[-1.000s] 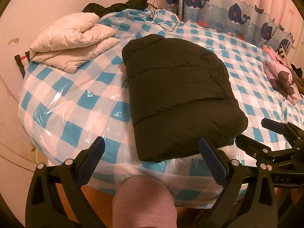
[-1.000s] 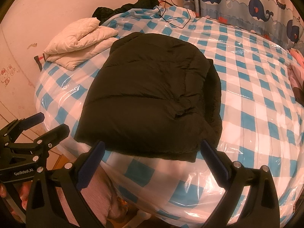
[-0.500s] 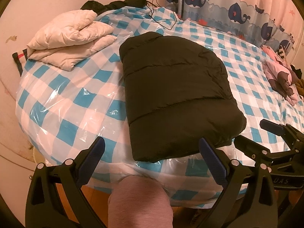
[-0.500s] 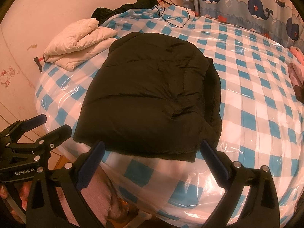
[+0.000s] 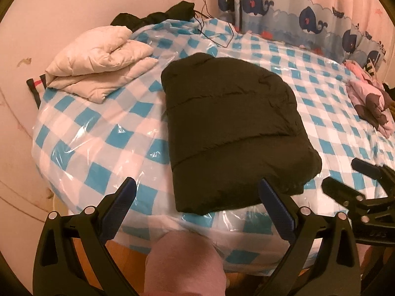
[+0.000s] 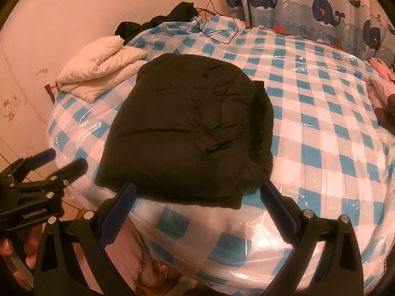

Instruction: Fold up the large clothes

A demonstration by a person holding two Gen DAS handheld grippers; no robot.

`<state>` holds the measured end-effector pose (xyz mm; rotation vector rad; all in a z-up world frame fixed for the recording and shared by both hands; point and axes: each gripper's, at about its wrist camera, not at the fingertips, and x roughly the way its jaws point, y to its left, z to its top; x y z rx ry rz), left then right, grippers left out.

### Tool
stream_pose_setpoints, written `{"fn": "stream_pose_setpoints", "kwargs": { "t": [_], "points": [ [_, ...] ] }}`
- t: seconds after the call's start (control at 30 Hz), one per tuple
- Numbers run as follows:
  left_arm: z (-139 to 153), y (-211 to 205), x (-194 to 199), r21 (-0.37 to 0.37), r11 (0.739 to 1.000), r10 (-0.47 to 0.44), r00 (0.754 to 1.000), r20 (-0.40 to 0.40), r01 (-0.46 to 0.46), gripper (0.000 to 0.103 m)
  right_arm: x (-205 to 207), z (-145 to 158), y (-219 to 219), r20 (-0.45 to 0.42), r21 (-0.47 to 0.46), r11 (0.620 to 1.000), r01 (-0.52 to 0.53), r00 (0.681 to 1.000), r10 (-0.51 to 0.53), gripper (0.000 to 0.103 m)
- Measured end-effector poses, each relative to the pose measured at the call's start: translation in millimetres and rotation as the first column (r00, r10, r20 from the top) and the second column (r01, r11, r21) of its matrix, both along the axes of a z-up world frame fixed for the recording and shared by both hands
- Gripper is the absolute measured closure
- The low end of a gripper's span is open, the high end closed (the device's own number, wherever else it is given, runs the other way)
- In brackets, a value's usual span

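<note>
You look to be between folds: the black quilted puffer jacket (image 6: 187, 128) lies folded lengthwise near the checked bed's (image 5: 86, 148) six o'clock edge. Your left gripper (image 5: 197, 212) and right gripper (image 6: 197, 212) hover spread and empty; next, pinch its near hem.

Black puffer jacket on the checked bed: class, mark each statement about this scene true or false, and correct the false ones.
1. The black puffer jacket lies folded on the bed. True.
2. The right gripper is shut on the jacket. False: its jaws are open and hold nothing.
3. A folded cream quilted jacket lies beside the black one, apart from it. True.
4. The left gripper is open. True.
5. The curtain shows sunflowers. False: it shows whales.
</note>
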<state>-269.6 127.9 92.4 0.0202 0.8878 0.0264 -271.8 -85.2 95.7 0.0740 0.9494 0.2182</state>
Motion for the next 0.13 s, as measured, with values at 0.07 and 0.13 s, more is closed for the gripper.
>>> {"fn": "stream_pose_setpoints", "kwargs": {
  "t": [0.07, 0.13],
  "points": [
    [1.9, -3.3, -2.7, 0.008, 1.0, -0.003, 1.0, 0.004, 0.003, 0.008, -3.4, 3.1, -3.9, 0.008, 0.003, 1.0, 0.004, 1.0, -0.004, 0.007],
    [3.9, -6.2, -4.8, 0.008, 1.0, -0.01, 1.0, 0.006, 0.01, 0.008, -6.8, 6.3, -7.2, 0.017, 0.006, 1.0, 0.01, 1.0, -0.01, 0.007]
  ]
}}
